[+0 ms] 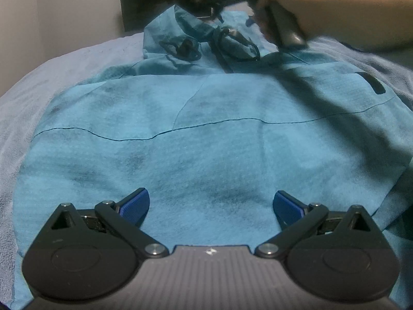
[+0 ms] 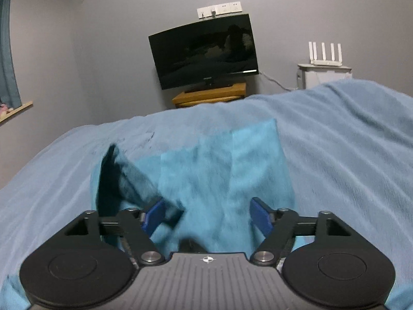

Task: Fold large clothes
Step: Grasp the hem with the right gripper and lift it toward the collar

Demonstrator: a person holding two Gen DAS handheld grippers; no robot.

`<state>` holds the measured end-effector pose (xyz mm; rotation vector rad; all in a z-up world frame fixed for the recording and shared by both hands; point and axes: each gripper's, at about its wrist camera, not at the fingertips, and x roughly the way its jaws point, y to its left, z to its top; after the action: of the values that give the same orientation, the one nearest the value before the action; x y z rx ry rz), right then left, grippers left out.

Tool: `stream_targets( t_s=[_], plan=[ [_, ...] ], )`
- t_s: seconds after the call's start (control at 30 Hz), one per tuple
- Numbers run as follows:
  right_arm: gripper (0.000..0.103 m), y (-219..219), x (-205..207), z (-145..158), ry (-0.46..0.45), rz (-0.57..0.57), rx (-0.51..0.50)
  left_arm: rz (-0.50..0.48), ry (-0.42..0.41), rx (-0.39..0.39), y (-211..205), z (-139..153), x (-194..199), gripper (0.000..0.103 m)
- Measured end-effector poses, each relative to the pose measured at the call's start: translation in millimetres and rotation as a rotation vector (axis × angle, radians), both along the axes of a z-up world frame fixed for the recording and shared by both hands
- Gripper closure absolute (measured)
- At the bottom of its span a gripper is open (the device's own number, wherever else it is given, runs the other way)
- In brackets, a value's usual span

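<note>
A teal jacket lies spread over a pale blue blanket on a bed, filling the middle of the left wrist view. Its hood sits bunched at the top centre of the frame, with dark drawstrings looped across it, and a dark pocket slit shows at the upper right. The left gripper sits at the bottom of the frame over the jacket's lower part, its blue-padded jaws wide apart with nothing between them.

At the upper right of that view, a bare hand grips the handle of the other tool near the hood; it is blurred.

In the right wrist view, the right gripper fills the bottom of the frame with its jaws apart, and a fold of the teal fabric rises between and beyond them. Whether the pads touch the cloth cannot be told.

Behind the bed, a dark television stands on a wooden stand in the upper centre, under white wall sockets. A white router stands at the upper right. No writing or brand can be read anywhere.
</note>
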<state>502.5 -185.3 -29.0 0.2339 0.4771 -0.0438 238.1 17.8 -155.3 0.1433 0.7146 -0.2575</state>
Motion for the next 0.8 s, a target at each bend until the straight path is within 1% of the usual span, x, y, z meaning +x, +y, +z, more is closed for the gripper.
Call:
stream_targets(
  t_s=[0.03, 0.07, 0.1, 0.13, 0.17, 0.27, 0.33, 0.43, 0.57, 0.63, 0.7, 0.73, 0.8],
  plan=[
    [0.031, 4, 5, 1, 0.010, -0.006, -0.028, -0.001, 0.000, -0.001, 0, 0, 0, 0.000],
    [0.053, 8, 12, 1, 0.043, -0.020, -0.075, -0.003, -0.001, -0.002, 0, -1, 1, 0.000],
    [0.064, 10, 20, 0, 0.092, -0.024, -0.110, -0.004, -0.002, -0.004, 1, -1, 1, 0.000],
    [0.081, 10, 25, -1, 0.122, -0.011, -0.105, -0.004, -0.003, -0.006, 1, -1, 1, 0.000],
    [0.093, 8, 26, -1, 0.130, -0.004, -0.088, -0.005, -0.003, -0.007, 1, -1, 1, 0.000],
    [0.096, 2, 12, 7, 0.076, -0.008, -0.062, -0.009, -0.008, -0.007, 1, -2, 2, 0.000],
    [0.096, 1, -7, 12, 0.019, -0.004, -0.060, -0.010, -0.009, -0.009, 2, -3, 2, 0.000],
    [0.097, -2, -46, 18, -0.072, 0.006, -0.083, -0.012, -0.014, -0.009, 2, -3, 1, 0.000],
    [0.097, -5, -113, 22, -0.209, 0.050, -0.144, -0.013, -0.022, -0.011, 2, -4, 0, 0.000],
    [0.097, -3, -147, 17, -0.254, 0.071, -0.171, -0.014, -0.024, -0.012, 3, -4, 0, 0.000],
    [0.101, 0, -184, 6, -0.282, 0.091, -0.199, -0.014, -0.027, -0.014, 3, -4, -1, 0.000],
    [0.103, 2, -201, 1, -0.292, 0.097, -0.219, -0.015, -0.029, -0.016, 3, -4, -1, 0.000],
    [0.102, 7, -236, -10, -0.327, 0.109, -0.277, -0.016, -0.031, -0.018, 4, -4, -2, 0.000]
  ],
)
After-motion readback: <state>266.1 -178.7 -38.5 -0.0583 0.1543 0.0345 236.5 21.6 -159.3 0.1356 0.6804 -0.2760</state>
